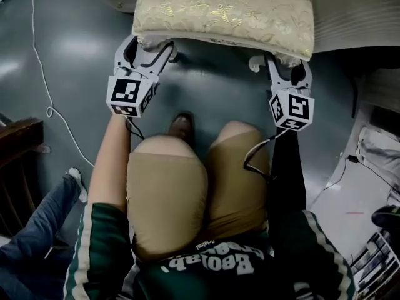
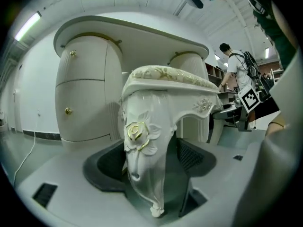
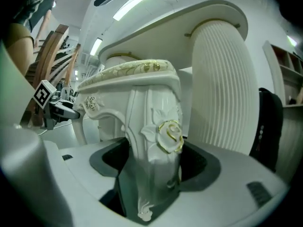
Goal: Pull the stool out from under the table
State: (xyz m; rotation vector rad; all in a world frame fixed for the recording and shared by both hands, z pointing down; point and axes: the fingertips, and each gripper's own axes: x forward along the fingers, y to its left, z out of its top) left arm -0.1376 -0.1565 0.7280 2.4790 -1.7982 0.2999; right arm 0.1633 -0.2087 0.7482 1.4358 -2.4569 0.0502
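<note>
Head view puts the stool (image 1: 225,11) at the top centre of the frame, standing on the floor (image 1: 69,55) just ahead of your knees. The table (image 2: 85,84) rises right behind it in both gripper views.

Your left hand-held gripper (image 1: 152,45) stands wide around the left front leg (image 2: 144,155). The leg sits between the pads, but they do not seem to press on it. Your right hand-held gripper (image 1: 289,66) is the same, wide around the right front leg (image 3: 158,160).

Judge the legs as stiff, glossy and probably slick, so a light pinch may slide. The raised rose (image 2: 137,134) on each leg looks fragile, so close on the plain shaft beside it rather than on the petals. The stool likely has some weight, and the padded seat (image 2: 165,74) is soft, so leave it alone. Pull both sides evenly or the stool may twist.
</note>
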